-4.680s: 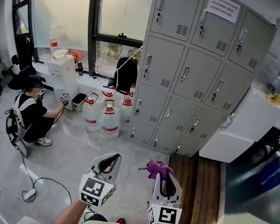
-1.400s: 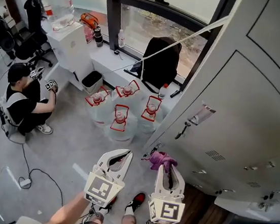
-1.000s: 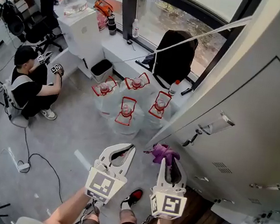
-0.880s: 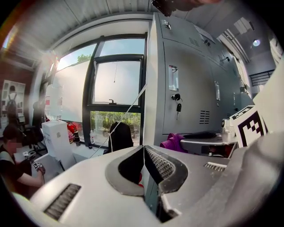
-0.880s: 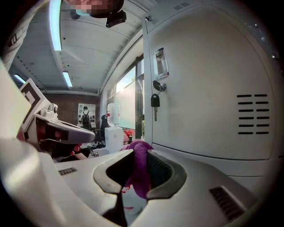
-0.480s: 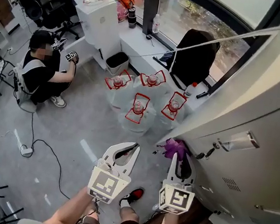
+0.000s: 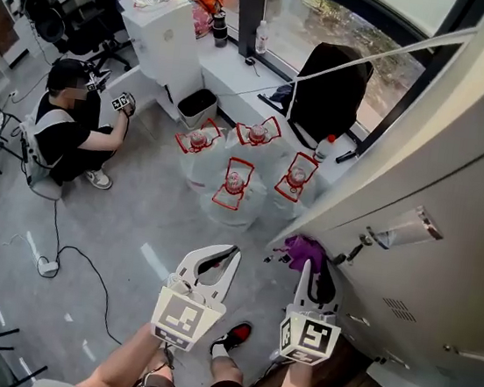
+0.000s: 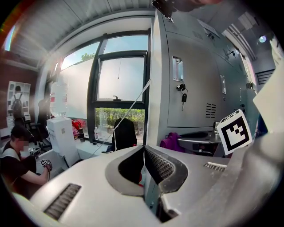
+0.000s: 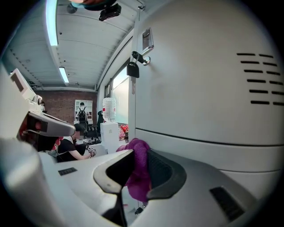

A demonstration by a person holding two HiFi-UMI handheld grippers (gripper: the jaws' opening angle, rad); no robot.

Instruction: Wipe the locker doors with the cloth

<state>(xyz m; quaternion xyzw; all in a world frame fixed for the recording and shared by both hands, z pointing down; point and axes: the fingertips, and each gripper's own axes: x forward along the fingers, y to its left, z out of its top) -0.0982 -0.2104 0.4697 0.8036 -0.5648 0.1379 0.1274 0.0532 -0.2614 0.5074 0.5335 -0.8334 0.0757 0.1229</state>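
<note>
Nearest, 6 o'clock in head view: two bare forearms, red shoe [image 7: 235, 336] on the floor betw. them.

L gripper [image 7: 231, 251] at 7 o'clock, pointing to 12. Jaws closed tip to tip in left gripper view [image 8: 144, 149], nothing betw. them.

R gripper [image 7: 307, 264] at 5 o'clock, also pointing to 12. Clamped tight on purple cloth [image 7: 305, 248], which bunches out past the tips; in right gripper view cloth [image 9: 139, 173] sandwiched betw. both pads, hanging below.

Cloth just beside grey locker door [image 7: 457, 172] at 3 o'clock, near door handle [image 7: 401, 229]; contact w/ the door unclear. Same door [image 9: 199, 88] fills the R side of right gripper view, padlock [image 9: 132, 67] at 11 o'clock.

Beyond the tips, 12 o'clock: cluster of water jugs [image 7: 234, 187] w/ red caps on the floor.

Further, 1 o'clock: black backpack [image 7: 331, 89] on the window ledge.

9–10 o'clock, well apart: crouching person [image 7: 73, 135]. White dispenser [image 7: 166, 32] at 11 o'clock.
</note>
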